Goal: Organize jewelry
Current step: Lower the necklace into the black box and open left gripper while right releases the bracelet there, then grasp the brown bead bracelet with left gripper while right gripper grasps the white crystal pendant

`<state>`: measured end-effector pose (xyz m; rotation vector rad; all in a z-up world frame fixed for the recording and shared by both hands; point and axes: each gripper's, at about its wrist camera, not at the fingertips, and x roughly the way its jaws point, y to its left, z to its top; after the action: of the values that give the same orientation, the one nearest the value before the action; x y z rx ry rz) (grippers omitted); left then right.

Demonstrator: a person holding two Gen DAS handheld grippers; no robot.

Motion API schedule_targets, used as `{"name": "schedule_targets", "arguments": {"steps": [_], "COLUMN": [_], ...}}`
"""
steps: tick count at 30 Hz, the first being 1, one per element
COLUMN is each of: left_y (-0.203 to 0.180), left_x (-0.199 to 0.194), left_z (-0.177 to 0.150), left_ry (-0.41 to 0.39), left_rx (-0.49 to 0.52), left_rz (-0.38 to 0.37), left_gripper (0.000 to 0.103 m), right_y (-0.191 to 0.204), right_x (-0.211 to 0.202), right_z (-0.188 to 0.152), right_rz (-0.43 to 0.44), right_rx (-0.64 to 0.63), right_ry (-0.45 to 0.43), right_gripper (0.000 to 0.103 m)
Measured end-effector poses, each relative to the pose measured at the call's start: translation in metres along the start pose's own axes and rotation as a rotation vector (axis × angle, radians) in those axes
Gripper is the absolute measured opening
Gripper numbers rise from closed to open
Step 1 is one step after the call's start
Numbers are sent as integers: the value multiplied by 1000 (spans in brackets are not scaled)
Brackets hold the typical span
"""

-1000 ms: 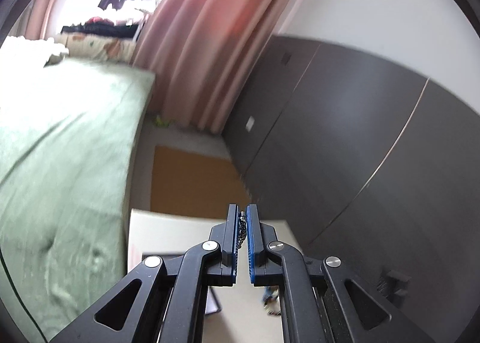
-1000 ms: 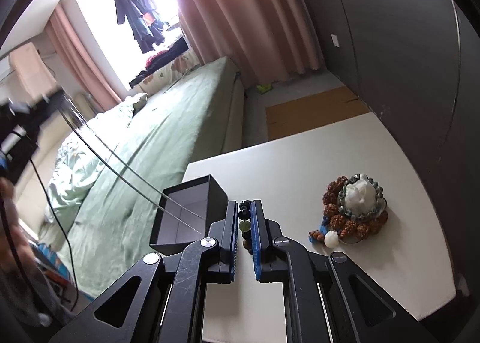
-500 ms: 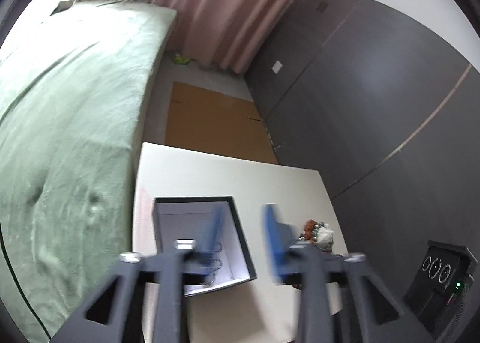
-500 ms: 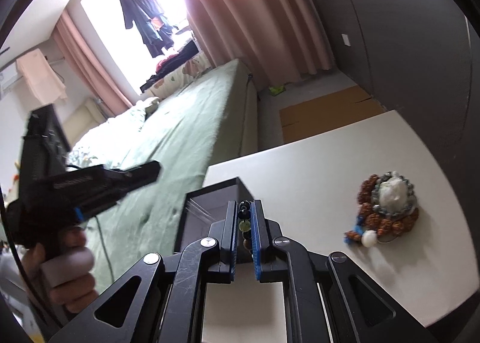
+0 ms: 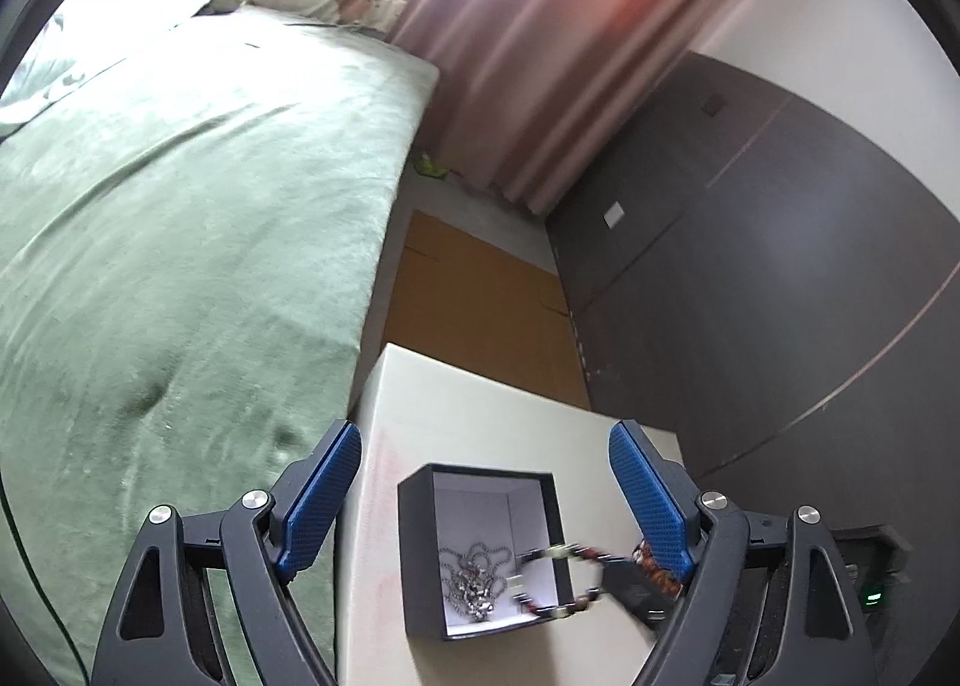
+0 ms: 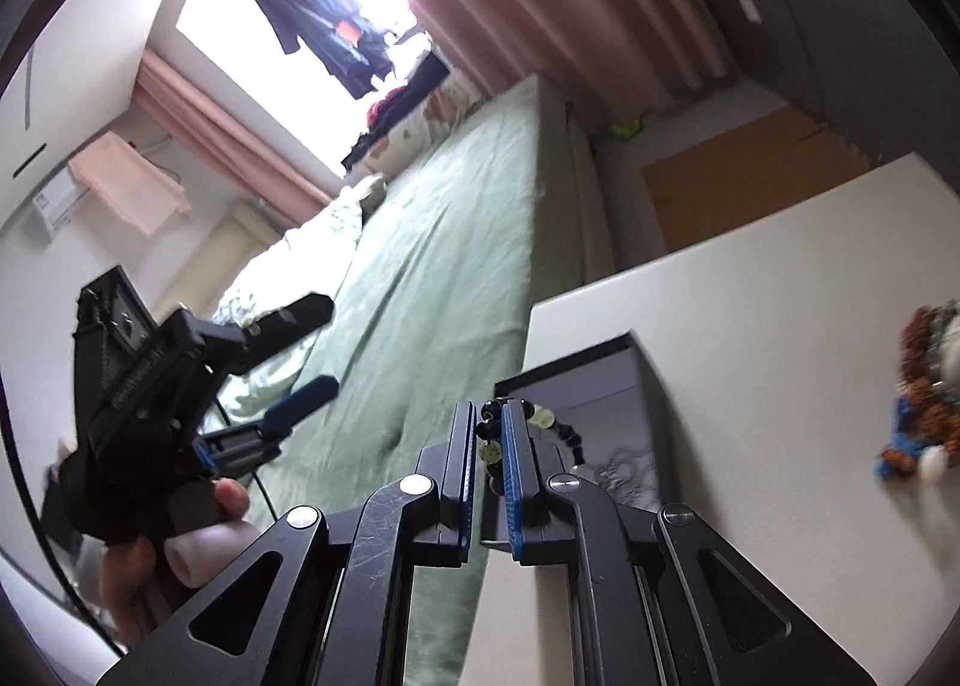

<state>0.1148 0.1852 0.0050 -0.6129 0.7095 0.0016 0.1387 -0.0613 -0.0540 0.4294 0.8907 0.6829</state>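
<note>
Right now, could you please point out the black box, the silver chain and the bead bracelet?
black box [image 5: 420, 554]: left wrist view, its left outer wall.
silver chain [image 5: 474, 581]: left wrist view, its coiled middle.
bead bracelet [image 6: 491, 451]: right wrist view, a pale green bead.

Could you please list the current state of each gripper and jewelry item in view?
left gripper: open, empty, above the box.
right gripper: shut on the bead bracelet.
black box: open, lidless.
silver chain: heaped inside the box.
bead pile: resting on the table.

Box mouth half blocked: bead bracelet hangs across its right rim, silver chain inside. Tabletop bare between box and bead pile.
</note>
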Motion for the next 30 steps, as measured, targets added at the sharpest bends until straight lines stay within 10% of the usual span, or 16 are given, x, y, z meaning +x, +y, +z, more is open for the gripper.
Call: {"name": "schedule_targets", "arguments": {"steps": [4,9,30], "left_y": [-8,-23,-123], "left_x": [-3,-3,64], "left_z": [1,-1,-47], "left_ry": [-16,-32,96], "left_rx": [11,25,202], "left_rz": [-38,-76,-109], "left_gripper": [85,85,85], "right_y": [-11,-9,-129], "right_x": [9,-34,-120], "right_z": [13,46,45], "right_rz": [-120,-167,-293], "right_rx": [22,-15,191], "right_ry": [77,-32,-61], "right_gripper": [21,67,72]}}
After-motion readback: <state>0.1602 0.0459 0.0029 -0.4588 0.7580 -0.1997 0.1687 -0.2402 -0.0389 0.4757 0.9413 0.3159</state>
